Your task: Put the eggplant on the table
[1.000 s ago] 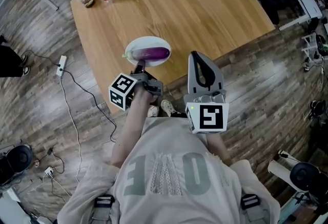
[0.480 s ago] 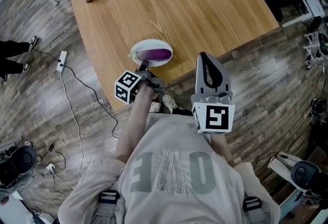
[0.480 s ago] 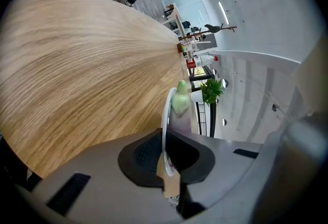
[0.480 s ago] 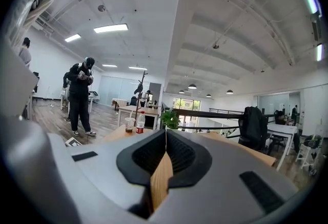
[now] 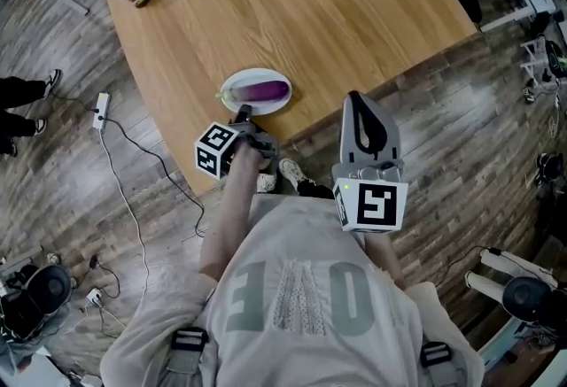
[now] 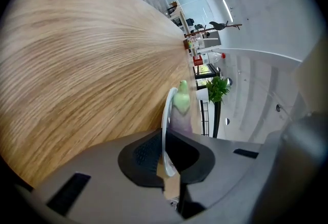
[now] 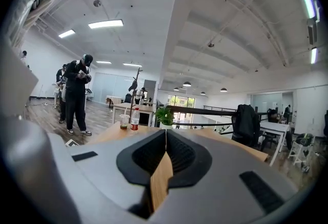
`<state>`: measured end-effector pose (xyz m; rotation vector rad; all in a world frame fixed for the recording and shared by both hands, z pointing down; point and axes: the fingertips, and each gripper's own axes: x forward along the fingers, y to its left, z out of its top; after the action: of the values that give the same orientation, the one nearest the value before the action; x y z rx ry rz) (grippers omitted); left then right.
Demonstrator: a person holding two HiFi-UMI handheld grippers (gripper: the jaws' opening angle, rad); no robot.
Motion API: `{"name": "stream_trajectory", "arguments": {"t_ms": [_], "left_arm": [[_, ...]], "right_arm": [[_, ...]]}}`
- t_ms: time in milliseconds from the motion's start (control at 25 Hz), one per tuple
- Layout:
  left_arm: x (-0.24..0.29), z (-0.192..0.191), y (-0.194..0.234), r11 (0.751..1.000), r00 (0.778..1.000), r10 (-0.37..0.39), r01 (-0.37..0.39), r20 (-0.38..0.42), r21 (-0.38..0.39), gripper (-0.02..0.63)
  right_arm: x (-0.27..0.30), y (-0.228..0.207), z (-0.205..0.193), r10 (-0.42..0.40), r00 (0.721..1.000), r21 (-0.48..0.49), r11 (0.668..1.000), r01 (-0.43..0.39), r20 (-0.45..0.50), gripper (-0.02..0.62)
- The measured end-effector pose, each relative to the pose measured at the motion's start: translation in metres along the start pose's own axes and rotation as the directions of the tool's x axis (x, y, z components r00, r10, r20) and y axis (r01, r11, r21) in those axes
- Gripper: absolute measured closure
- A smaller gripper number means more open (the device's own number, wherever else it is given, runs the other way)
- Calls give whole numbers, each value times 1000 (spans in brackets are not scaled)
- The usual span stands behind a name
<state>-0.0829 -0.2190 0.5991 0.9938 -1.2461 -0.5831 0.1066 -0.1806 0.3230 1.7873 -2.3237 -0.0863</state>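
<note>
Your long, glossy purple eggplant [image 5: 263,90] lies on a shallow white oval plate [image 5: 241,79], and that plate sits over the near edge of the light wooden table [image 5: 354,4], just in front of you. As far as the pictures show, the carrying part looks all but finished: plate and eggplant are at table level. No view settles whether the plate's underside fully rests on the wood.

Your left gripper [image 5: 241,116] has its jaws clamped on the plate's near rim; in the left gripper view the thin white edge runs straight into the closed pads. Your right gripper [image 5: 357,102] hangs beside the table's edge with its jaws pressed together on nothing, well apart from the plate.

What seems left, by my judgement, is to let the plate settle and release the rim. If the task means the eggplant itself on the wood, you have yet to lift it off the plate.

The eggplant lies lengthwise across the plate, smooth and shiny, with a pale green cap at the end towards your left. It looks whole and undamaged, and it rests inside the rim, not overhanging it.
</note>
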Motion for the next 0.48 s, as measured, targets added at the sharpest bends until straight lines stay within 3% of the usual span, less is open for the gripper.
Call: {"name": "stream_trajectory", "arguments": {"t_ms": [480], "left_arm": [[11,-6,-7,999,999,35,-35,-24,-13,584]], "right_arm": [[0,-6,-7,-27,999,11,1000,28,-22,575]]}}
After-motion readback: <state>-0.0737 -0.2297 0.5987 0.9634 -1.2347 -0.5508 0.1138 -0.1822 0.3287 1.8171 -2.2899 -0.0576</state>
